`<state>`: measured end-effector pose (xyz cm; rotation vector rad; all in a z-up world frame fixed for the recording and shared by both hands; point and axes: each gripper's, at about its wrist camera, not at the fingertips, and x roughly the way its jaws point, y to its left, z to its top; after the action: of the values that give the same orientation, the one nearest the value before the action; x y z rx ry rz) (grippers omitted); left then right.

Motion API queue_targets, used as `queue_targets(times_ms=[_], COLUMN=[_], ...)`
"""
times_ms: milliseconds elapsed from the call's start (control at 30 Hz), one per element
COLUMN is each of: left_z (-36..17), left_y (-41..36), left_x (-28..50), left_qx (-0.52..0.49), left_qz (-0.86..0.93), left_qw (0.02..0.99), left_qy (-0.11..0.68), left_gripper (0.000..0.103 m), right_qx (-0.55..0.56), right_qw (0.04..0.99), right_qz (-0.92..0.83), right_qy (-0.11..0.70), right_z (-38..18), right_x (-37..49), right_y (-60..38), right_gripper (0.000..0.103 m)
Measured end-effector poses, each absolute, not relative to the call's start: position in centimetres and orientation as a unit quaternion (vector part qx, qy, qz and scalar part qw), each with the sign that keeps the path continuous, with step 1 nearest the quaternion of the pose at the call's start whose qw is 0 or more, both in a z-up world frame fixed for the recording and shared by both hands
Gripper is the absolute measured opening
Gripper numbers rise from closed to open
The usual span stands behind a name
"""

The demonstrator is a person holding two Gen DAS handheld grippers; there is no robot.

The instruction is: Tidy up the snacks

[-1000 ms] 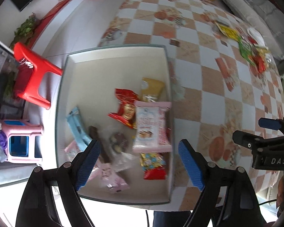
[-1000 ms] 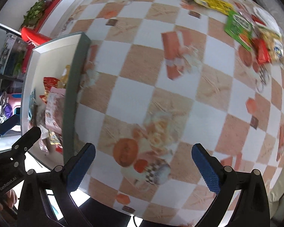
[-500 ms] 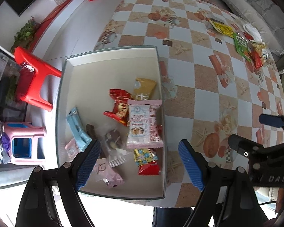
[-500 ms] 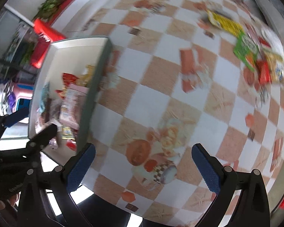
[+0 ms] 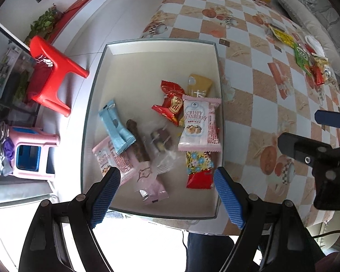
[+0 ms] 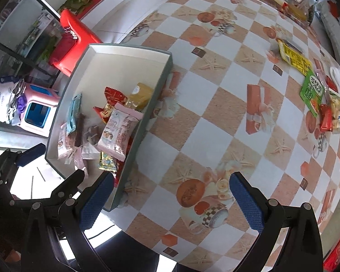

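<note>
While both tools hang above the near edge of the surface [image 6: 206,140], neither grips anything: the left hand-held gripper [image 5: 167,192] is spread wide over the near end of the tray [image 5: 161,42], and the right hand-held gripper [image 6: 170,201] is likewise released, over bare cloth just right of the tray's near corner. Count inside the tray, left wrist view: nine wrapped snacks, all in the near half. These are one pink-and-white strawberry packet [image 5: 200,124], one red packet [image 5: 171,102] touching its far-left corner, one mustard-yellow packet [image 5: 199,86] beyond both, one light-blue packet [image 5: 115,125], one dark brown stick [image 5: 138,142] beside it, one clear wrapper with brown pieces [image 5: 161,140], two pale pink packets [image 5: 112,158] [image 5: 149,181] at the near left, and one floral packet with a red end [image 5: 199,170] against the right wall. Several overlap; the blue one lies partly on a pink one. A second group of loose snacks [image 6: 315,95] lies well apart at the far right of the surface: one yellow, one green and one red are distinct, the rest too crowded to count. More items sit at the far end, too small to tell. The surface carries a checked cloth of white and tan squares with printed fruit, cups and starfish. On the floor to the left stand one red stool [image 5: 54,72] and one pink stool [image 5: 31,154], with one green plant [image 5: 43,23] beyond by the wall.
</note>
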<state>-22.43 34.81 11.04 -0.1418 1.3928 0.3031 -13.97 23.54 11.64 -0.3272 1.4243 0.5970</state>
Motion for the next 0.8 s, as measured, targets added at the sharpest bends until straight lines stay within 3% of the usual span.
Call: queue_targets(times_ms=[800], left_z=[11.41], left_y=[34.74], left_x=[-22.87], left_qx=[-0.051], left_qz=[0.148], left_qw=[0.757], left_qy=[0.634], left_gripper=[0.087], right_qx=[-0.156], right_qw=[0.7], right_qz=[0.276], right_qy=[0.64], right_z=[11.54], right_x=[-14.64], right_y=[24.28], right_gripper=[0.102])
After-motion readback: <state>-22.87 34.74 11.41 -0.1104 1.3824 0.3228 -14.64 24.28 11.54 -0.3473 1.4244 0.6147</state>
